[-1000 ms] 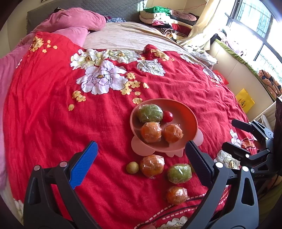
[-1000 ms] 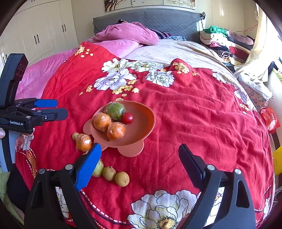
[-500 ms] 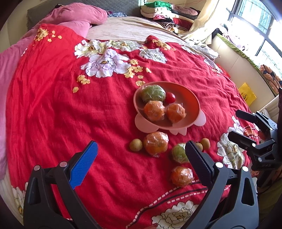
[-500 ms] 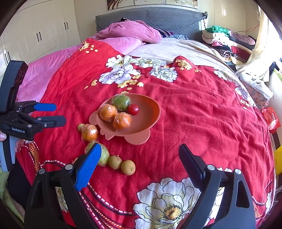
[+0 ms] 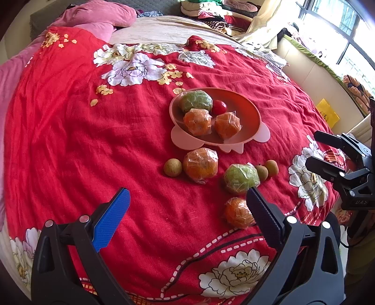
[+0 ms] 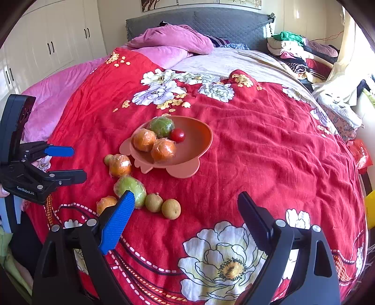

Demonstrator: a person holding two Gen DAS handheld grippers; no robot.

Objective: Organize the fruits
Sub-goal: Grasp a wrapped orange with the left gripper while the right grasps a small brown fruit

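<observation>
Four fruits in the bowl: the pink bowl sits mid-frame in the left wrist view, holding a wrapped green fruit, a small red tomato and two wrapped oranges touching each other.
Loose fruit: all on the red blanket, just below the bowl in the frame. A wrapped orange with a small brown longan right beside it on the left.
More loose fruit: wrapped green one lower right of centre, two more longans tucked against its right side.
Lowest one: another wrapped orange, partly hidden behind the left tool's dark finger.
Left tool: spread wide, nothing in it, hovering at the bottom of its frame.
Right tool: also wide and not holding anything; its blue finger overlaps the green fruit in the picture, can't tell if it touches.
Background: pink duvet and grey headboard up top, white wardrobe upper left, pile of clothes upper right.
</observation>
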